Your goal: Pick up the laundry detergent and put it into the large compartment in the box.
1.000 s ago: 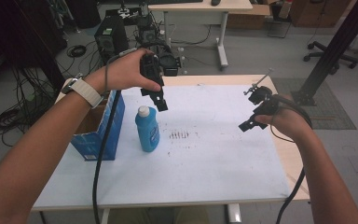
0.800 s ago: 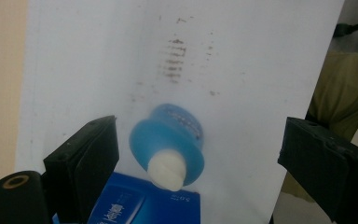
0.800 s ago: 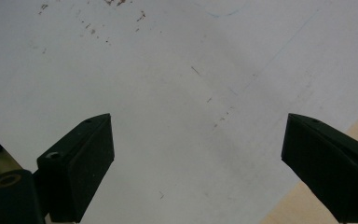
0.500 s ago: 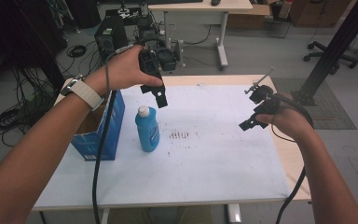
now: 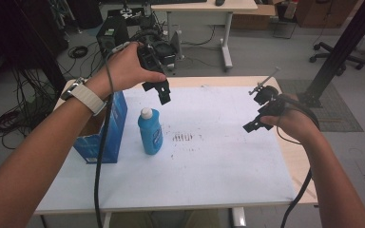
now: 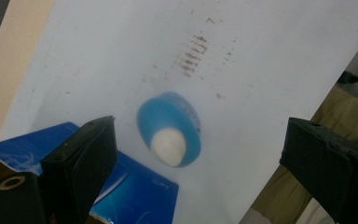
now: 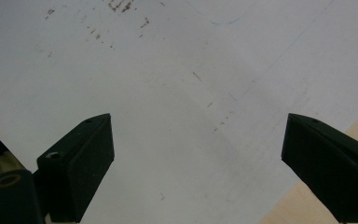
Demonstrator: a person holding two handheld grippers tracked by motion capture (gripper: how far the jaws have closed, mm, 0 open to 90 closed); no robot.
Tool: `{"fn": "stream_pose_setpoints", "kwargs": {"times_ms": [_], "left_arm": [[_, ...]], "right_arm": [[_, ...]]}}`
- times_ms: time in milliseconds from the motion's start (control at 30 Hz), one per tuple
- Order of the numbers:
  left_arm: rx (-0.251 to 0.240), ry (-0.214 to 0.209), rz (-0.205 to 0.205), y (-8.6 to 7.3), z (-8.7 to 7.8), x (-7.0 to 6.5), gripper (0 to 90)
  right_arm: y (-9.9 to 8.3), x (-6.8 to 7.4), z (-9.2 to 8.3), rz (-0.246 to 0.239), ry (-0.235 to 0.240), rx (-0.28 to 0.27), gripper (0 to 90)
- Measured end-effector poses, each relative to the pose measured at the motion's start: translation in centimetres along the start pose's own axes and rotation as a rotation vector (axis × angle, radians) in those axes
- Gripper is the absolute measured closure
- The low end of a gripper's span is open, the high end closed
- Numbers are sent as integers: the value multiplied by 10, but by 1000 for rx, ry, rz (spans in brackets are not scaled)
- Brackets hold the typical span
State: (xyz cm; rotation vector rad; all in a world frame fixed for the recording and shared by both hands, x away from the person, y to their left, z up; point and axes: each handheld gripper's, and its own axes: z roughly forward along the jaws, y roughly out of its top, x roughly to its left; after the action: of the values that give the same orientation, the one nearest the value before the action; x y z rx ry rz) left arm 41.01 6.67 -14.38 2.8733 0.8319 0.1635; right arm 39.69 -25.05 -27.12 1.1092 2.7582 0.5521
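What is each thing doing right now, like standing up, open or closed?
Blue bottle: upright, white cap on, untouched.
Blue box: standing left of the bottle, top open.
Left gripper: open, above the bottle.
Right gripper: open, holding nothing.

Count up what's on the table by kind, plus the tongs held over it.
Blue bottle with white cap: 1
Blue cardboard box: 1
Tongs, both open and empty: 2, the left tongs above the bottle, the right tongs over bare table
Total: 4
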Motion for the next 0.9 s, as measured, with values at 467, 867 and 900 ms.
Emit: {"fn": "stream_pose_setpoints", "kwargs": {"times_ms": [467,867,900], "left_arm": [[3,11,-138,-4,-7,7,107],[4,25,-277,-10,-9,16,107],[1,29,-289,-10,-9,16,107]], "right_arm": [[2,1,1,-9,1,5,93],[3,2,1,-13,4,5,93],[3,2,1,-13,4,5,93]]}}
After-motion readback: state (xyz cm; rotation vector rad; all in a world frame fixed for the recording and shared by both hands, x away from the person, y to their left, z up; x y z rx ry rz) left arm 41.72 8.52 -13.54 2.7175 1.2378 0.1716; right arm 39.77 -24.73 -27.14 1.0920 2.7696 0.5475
